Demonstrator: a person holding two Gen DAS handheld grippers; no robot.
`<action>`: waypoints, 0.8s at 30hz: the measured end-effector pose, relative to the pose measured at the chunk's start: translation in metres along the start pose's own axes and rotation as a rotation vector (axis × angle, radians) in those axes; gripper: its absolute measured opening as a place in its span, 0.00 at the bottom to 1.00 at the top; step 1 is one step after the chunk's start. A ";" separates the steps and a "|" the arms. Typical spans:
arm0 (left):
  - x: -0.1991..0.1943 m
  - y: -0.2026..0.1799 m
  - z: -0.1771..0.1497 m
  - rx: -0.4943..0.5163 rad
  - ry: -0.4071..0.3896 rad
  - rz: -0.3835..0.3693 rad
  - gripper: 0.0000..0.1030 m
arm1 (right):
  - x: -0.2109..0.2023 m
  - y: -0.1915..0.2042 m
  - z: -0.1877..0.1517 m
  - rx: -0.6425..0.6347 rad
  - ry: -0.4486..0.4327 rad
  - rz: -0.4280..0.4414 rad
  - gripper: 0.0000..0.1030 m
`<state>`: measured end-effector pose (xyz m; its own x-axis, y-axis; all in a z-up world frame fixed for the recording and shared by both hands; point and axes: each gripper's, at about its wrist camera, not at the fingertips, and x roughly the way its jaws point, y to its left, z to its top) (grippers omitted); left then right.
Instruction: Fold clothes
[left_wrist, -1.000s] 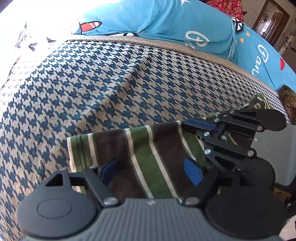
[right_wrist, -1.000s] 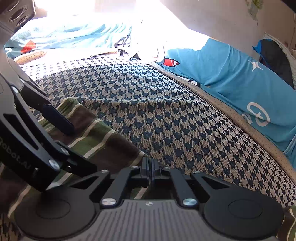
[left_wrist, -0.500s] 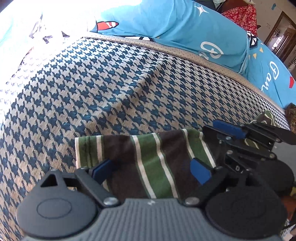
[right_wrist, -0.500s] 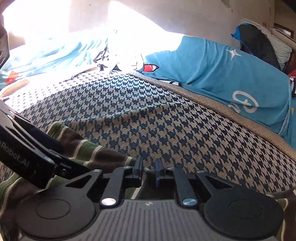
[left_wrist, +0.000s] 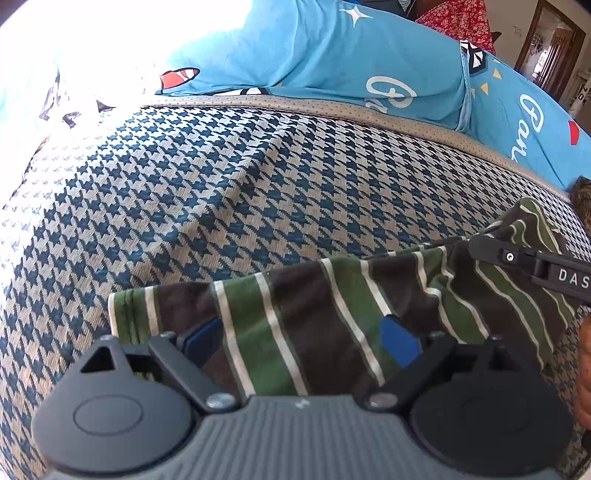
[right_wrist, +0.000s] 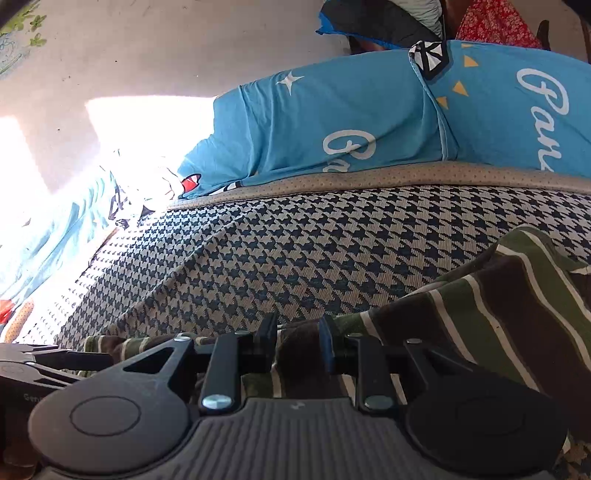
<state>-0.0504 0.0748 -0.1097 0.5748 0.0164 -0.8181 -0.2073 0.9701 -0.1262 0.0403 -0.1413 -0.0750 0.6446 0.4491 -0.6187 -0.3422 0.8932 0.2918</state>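
Note:
A green and brown striped garment (left_wrist: 314, 302) lies flat on the houndstooth bed cover (left_wrist: 221, 177) near its front edge. My left gripper (left_wrist: 301, 341) hovers just over the garment's near part, open, its blue pads wide apart with nothing clamped. The right gripper (left_wrist: 535, 266) shows at the right edge, over the rumpled end of the cloth. In the right wrist view the right gripper (right_wrist: 297, 341) is open a moderate gap, the striped garment (right_wrist: 517, 306) lying under and beyond its fingers. The left gripper (right_wrist: 55, 362) appears at the lower left.
Bright blue printed pillows (left_wrist: 332, 55) line the far side of the bed, also visible as blue pillows (right_wrist: 351, 122) below a pale wall. Strong sunlight washes out the far left. A hand (left_wrist: 585, 362) shows at the right edge. Bare houndstooth cover (right_wrist: 295, 251) stretches beyond the garment.
The right gripper went from shut to open, letting go of the garment's edge, and swung toward the right. The left gripper stayed open over the cloth, which now lies flatter.

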 end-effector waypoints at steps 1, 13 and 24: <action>0.001 -0.002 -0.001 0.000 0.002 0.000 0.90 | 0.001 0.001 0.000 -0.004 0.012 0.014 0.23; 0.006 -0.017 -0.006 0.003 0.016 -0.005 0.91 | 0.012 0.027 -0.001 -0.163 0.000 -0.005 0.23; 0.013 -0.023 -0.008 0.023 0.035 0.010 0.96 | 0.035 0.026 -0.011 -0.200 0.024 -0.157 0.17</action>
<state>-0.0446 0.0506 -0.1224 0.5449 0.0176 -0.8383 -0.1939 0.9753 -0.1056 0.0462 -0.1028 -0.0970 0.6846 0.3022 -0.6633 -0.3692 0.9284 0.0419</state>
